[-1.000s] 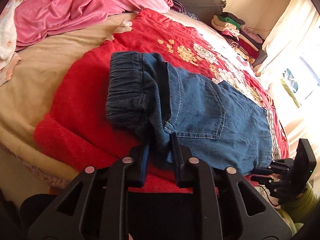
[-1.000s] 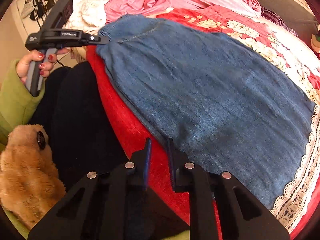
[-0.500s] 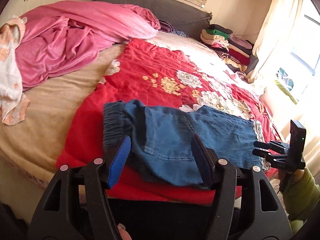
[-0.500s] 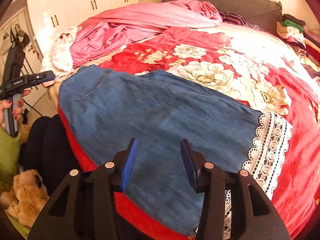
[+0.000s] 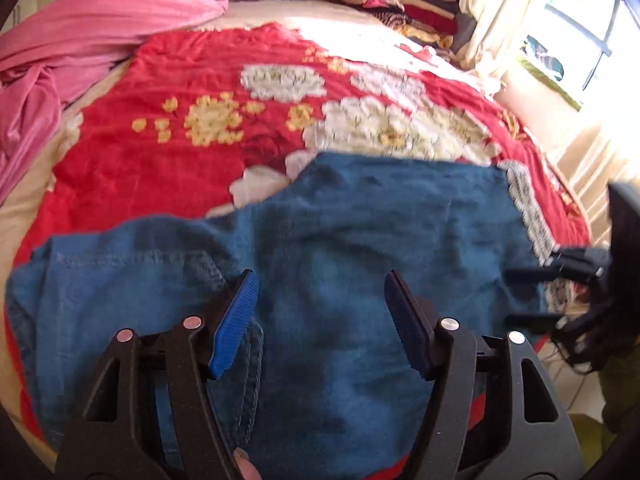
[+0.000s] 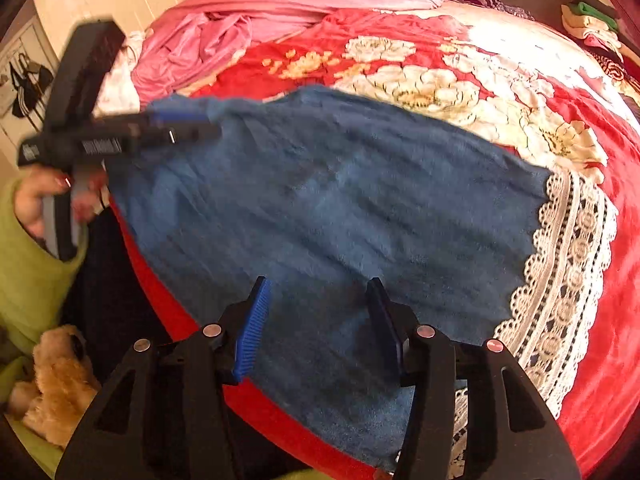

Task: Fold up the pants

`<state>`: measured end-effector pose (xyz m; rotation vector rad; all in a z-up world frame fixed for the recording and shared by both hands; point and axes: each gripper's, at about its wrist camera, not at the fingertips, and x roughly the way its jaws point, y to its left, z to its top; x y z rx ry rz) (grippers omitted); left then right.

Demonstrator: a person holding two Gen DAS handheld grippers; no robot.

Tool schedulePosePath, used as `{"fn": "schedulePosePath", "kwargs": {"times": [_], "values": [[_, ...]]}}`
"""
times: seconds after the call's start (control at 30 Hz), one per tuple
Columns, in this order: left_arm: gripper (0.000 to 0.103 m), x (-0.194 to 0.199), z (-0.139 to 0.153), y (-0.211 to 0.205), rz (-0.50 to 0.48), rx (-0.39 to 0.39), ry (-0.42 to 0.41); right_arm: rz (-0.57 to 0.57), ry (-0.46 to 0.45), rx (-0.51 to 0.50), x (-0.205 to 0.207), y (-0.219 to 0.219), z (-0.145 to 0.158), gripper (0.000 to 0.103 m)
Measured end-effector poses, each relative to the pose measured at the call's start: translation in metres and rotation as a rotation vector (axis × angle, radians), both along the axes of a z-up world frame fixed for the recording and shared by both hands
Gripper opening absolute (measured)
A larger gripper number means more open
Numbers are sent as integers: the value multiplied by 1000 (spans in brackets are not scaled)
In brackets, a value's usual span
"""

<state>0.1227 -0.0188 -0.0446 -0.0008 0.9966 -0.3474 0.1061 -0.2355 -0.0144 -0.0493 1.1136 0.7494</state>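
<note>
The blue denim pants with a white lace hem (image 6: 340, 216) are spread flat on the red floral blanket (image 5: 168, 148) near the bed's front edge. The left gripper (image 5: 320, 320) is held above them, jaws opening, nothing clamped. The right gripper (image 6: 318, 322) is likewise poised over the denim, jaws opening and empty.

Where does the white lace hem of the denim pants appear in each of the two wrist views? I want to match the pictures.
Left wrist view: the lace hem is a narrow, blurred strip at the right edge of the denim pants, right of centre.
Right wrist view: the lace hem is a wide band at the right, running down toward the lower edge.
Shared landmark: the pink bedding, at upper left in both.
</note>
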Motion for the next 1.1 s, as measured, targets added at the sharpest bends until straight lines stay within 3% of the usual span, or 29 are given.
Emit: {"fn": "schedulePosePath", "kwargs": {"times": [0.07,0.23,0.3,0.5,0.53,0.57,0.6,0.7,0.77,0.83,0.9,1.0,1.07,1.1], "values": [[58,-7,-16,2,-18,9,29,-7,-27,51,14,0,18,49],[58,-16,-12,17,-16,-75,28,24,-47,55,75,41,38,49],[58,-16,-11,21,-12,-106,31,66,-40,22,103,67,32,49],[58,-18,-9,17,-15,-99,22,210,11,-89,163,129,-7,48],[58,-17,-10,18,-15,-101,22,229,30,-109,165,136,-18,46],[58,-17,-10,18,-15,-104,22,253,64,-123,166,141,-28,32],[58,-17,-10,19,-15,-108,22,271,76,-129,163,144,-35,25],[58,-17,-10,21,-15,-122,21,266,-5,-120,150,144,-21,7],[58,-17,-10,21,-15,-123,21,218,-66,-100,151,139,-10,7],[60,-17,-11,20,-17,-122,23,184,-107,-143,158,139,-15,7],[60,-18,-10,20,-17,-120,22,158,-84,-183,166,138,-32,6],[60,-18,-10,21,-16,-125,18,92,-26,-90,171,121,-34,10],[60,-17,-10,21,-16,-126,17,24,-40,-5,165,91,-11,23],[60,-17,-9,21,-17,-128,17,-14,-61,38,159,72,4,37]]}}
